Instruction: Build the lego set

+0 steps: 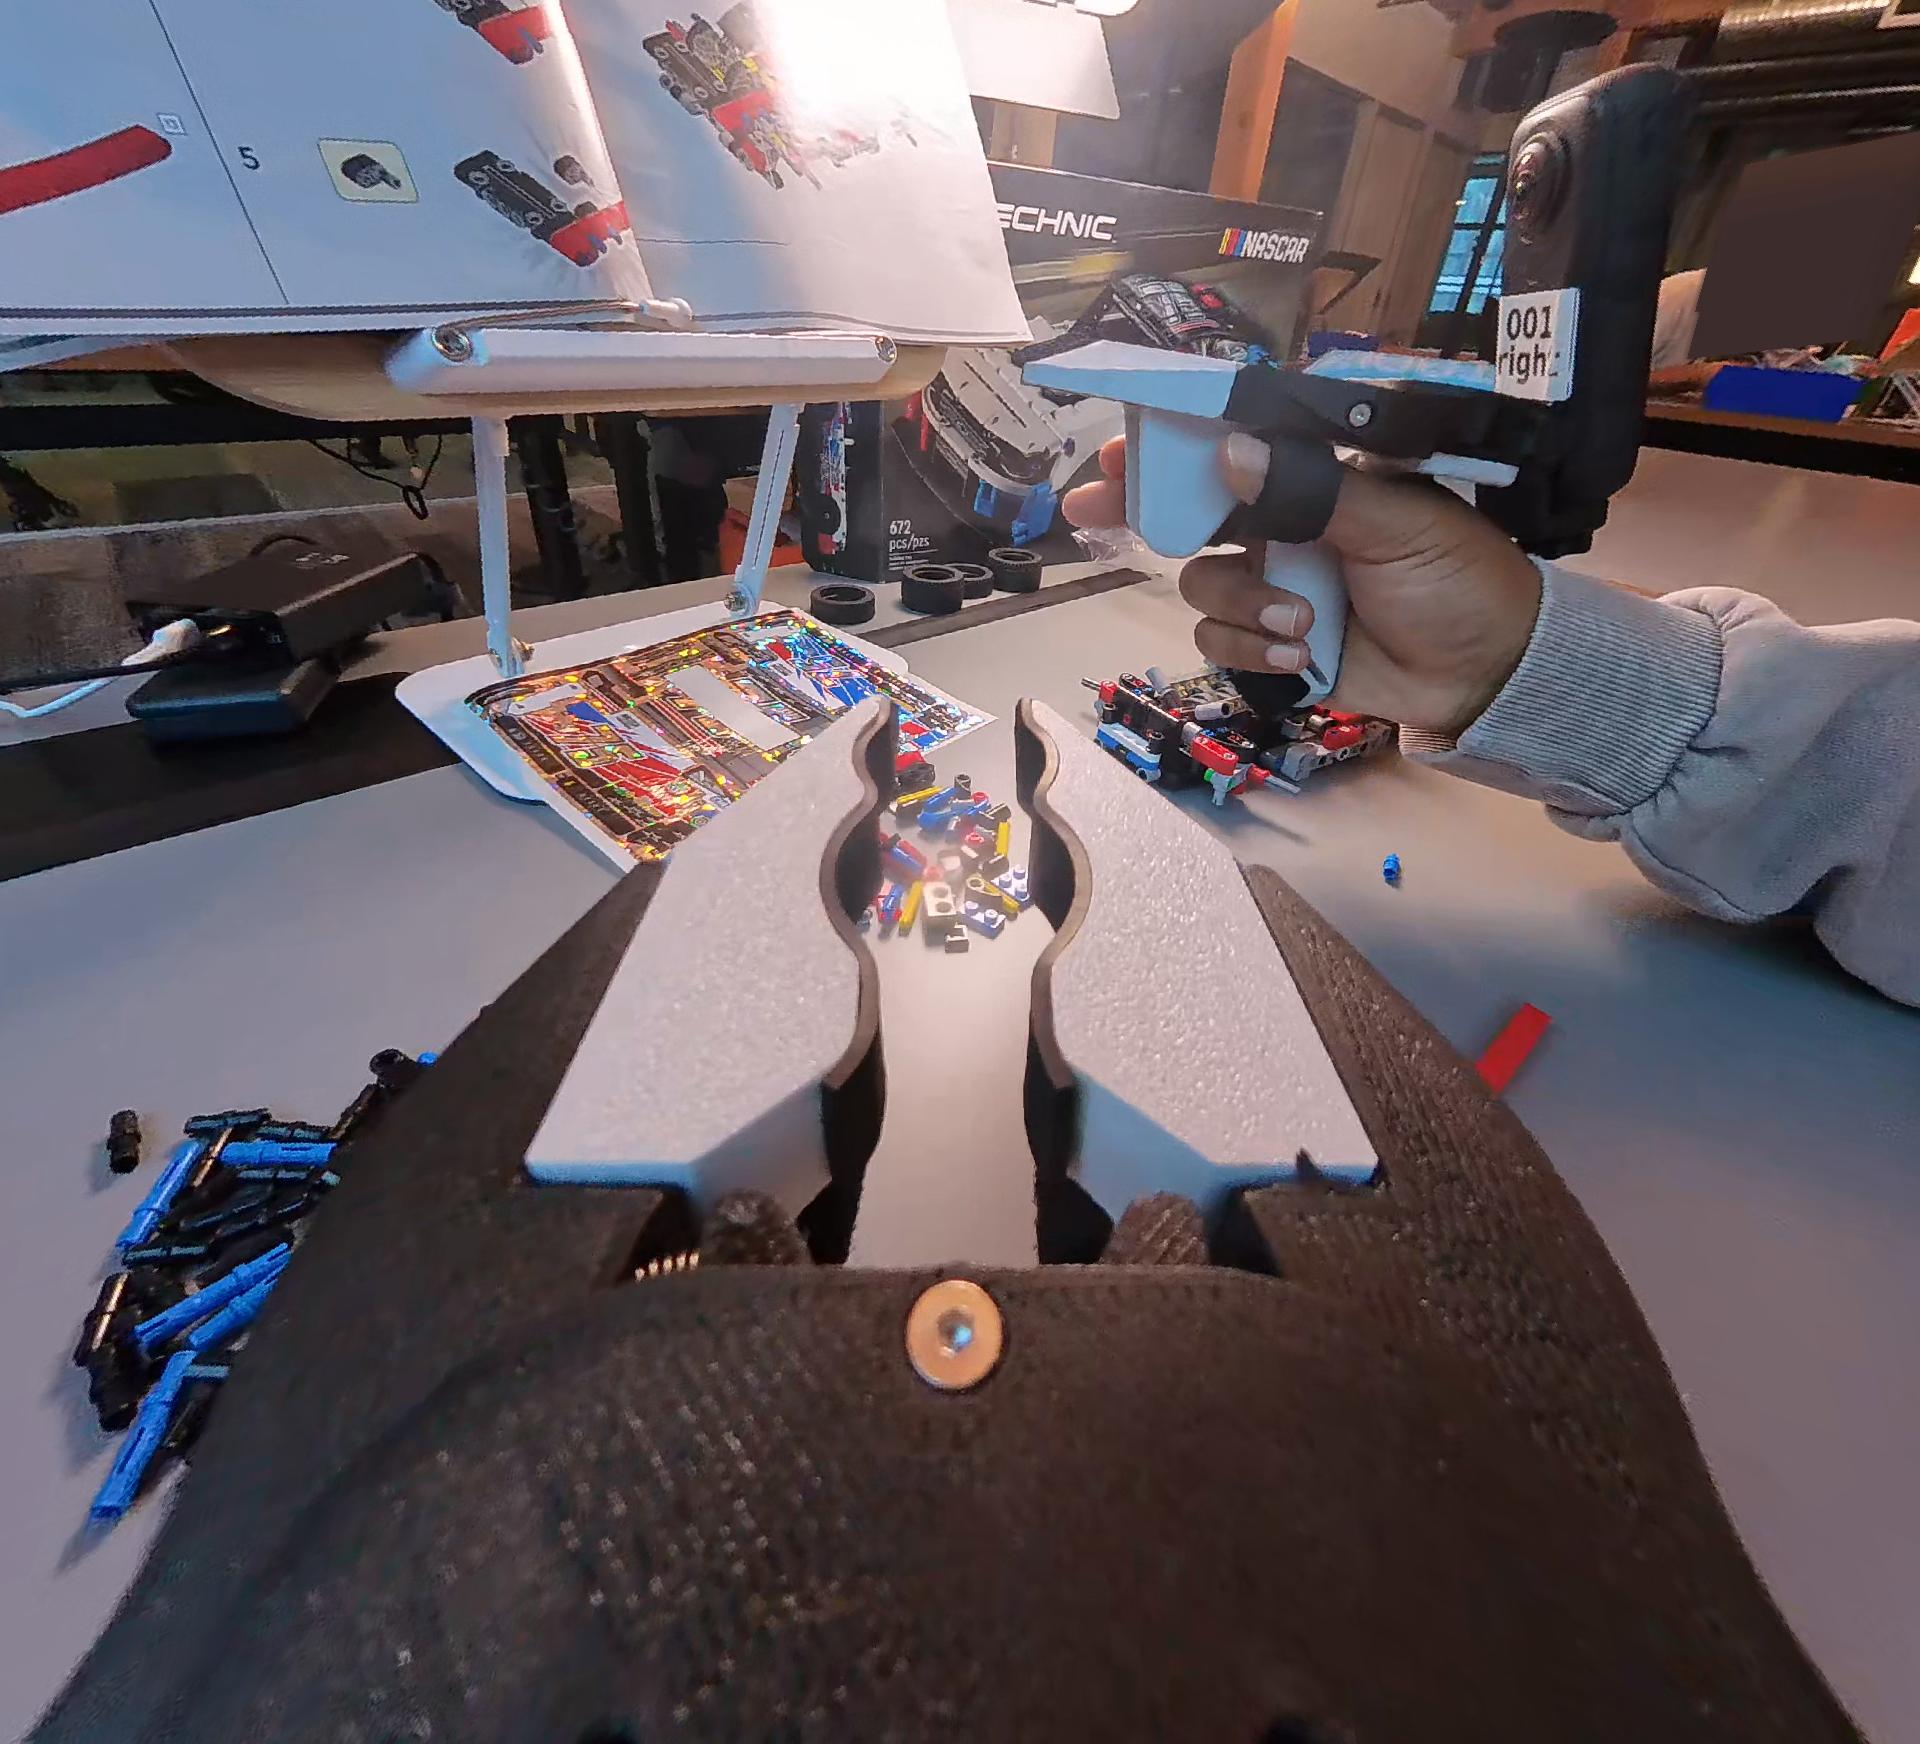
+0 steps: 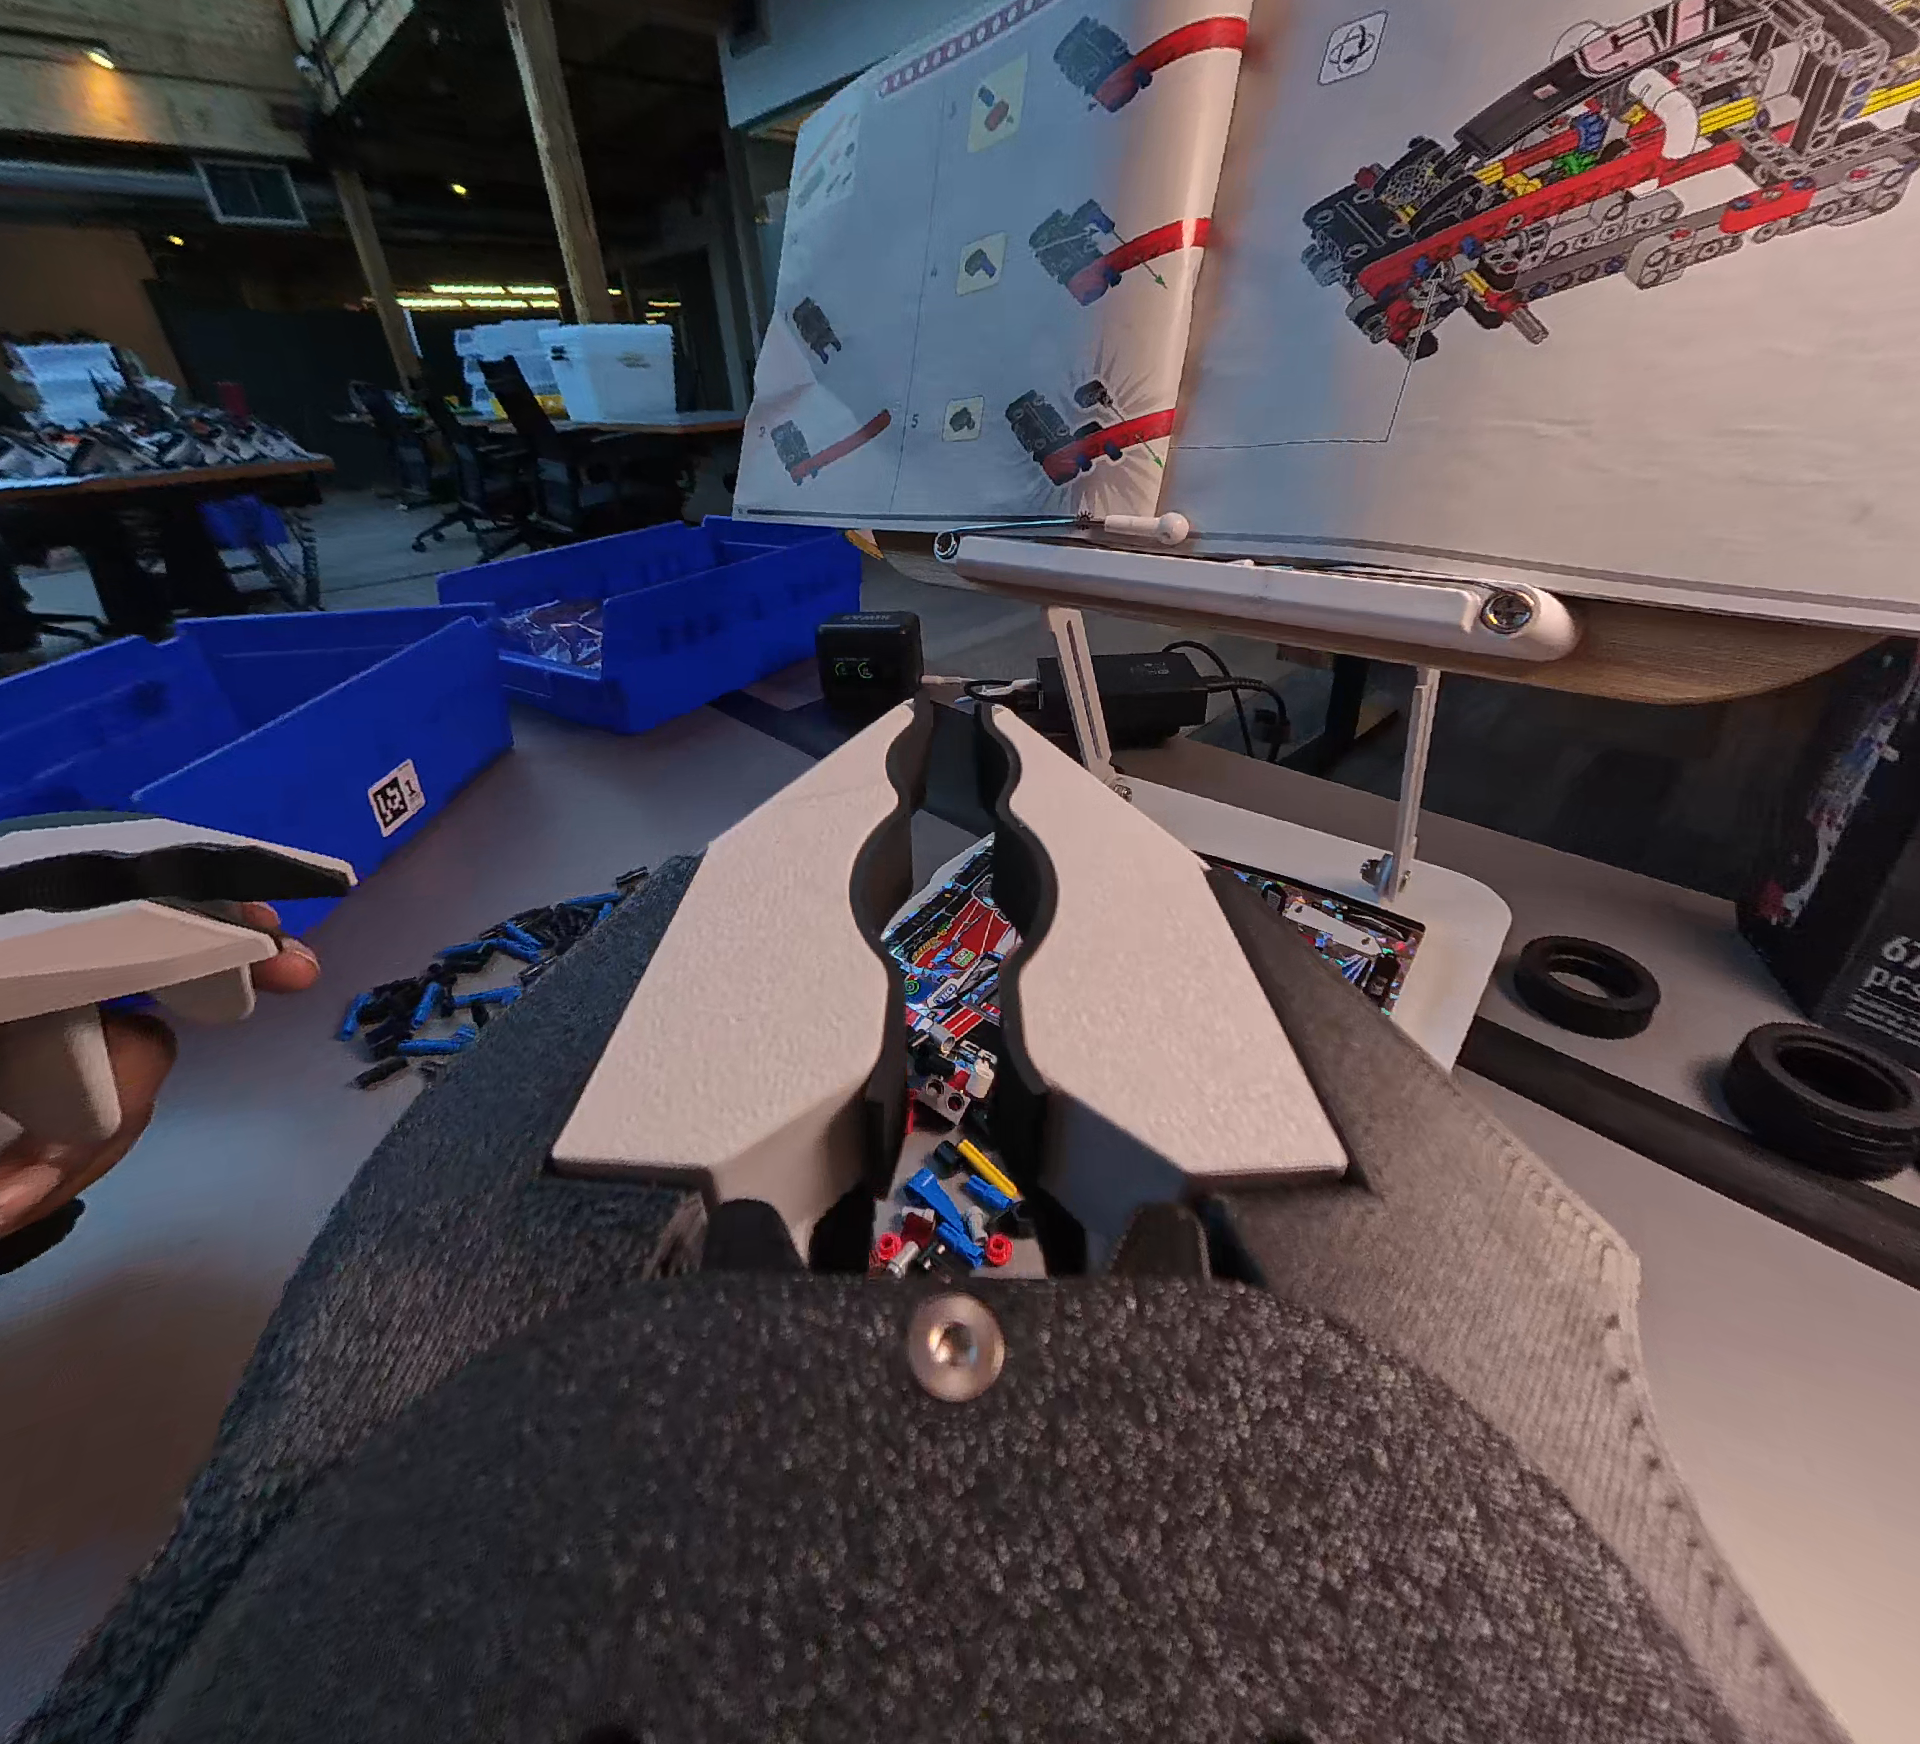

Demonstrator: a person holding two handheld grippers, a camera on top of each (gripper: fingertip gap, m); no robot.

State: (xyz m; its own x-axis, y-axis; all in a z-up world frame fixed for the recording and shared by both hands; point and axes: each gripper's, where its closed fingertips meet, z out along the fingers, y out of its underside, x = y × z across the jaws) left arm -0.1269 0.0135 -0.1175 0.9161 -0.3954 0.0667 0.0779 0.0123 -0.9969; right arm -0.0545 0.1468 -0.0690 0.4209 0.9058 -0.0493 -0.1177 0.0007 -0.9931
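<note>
My left gripper (image 1: 956,718) is open and empty, hovering low over a pile of small mixed lego pieces (image 1: 956,863) on the grey table (image 1: 312,967). It also shows at the left edge of the right wrist view (image 2: 312,905). My right gripper (image 2: 951,718) has its pads nearly together with a thin slit between them and nothing in it. It hangs above the same pile (image 2: 951,1195). In the left wrist view a hand holds the right gripper (image 1: 1039,369) up over the partly built car chassis (image 1: 1226,738).
The instruction booklet (image 1: 416,84) stands on a white stand, with a shiny sticker sheet (image 1: 665,728) on its base. A heap of blue and black pins (image 1: 197,1268) lies left. Black tyres (image 1: 935,588), the set box (image 1: 1091,344), a red piece (image 1: 1512,1045) and blue bins (image 2: 312,728) lie around. There is about 15 centimeters between the tips of the two grippers.
</note>
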